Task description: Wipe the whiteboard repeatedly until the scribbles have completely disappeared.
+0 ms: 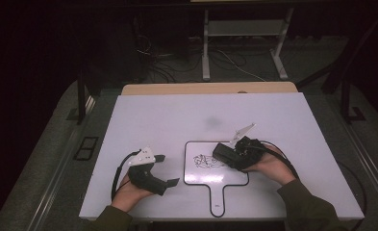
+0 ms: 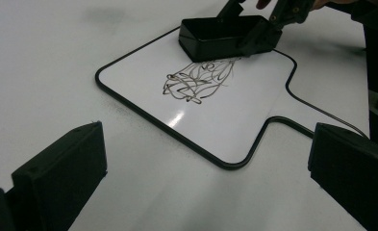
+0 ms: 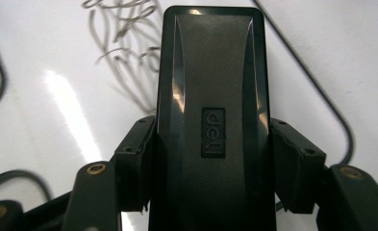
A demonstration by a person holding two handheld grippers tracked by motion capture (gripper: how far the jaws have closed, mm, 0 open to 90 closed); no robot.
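- White and smooth, the rectangular tabletop (image 1: 143, 120) spread under both hands, a pale wooden strip (image 1: 208, 88) showing along its far edge.
- At the left, the black left gripper (image 1: 169, 169) rested low near the table's near edge, its jaws spread wide with nothing between them, well apart from the board.
- In the middle lay a small white paddle-shaped whiteboard with a black rim (image 1: 195, 175), its handle pointing toward the person, a tangled black marker scribble (image 1: 207, 161) on its face.
- At the right, the black right gripper (image 1: 229, 155) pinched a black rectangular plastic eraser (image 1: 223, 153) by its long sides, set on the board at the scribble's right edge.
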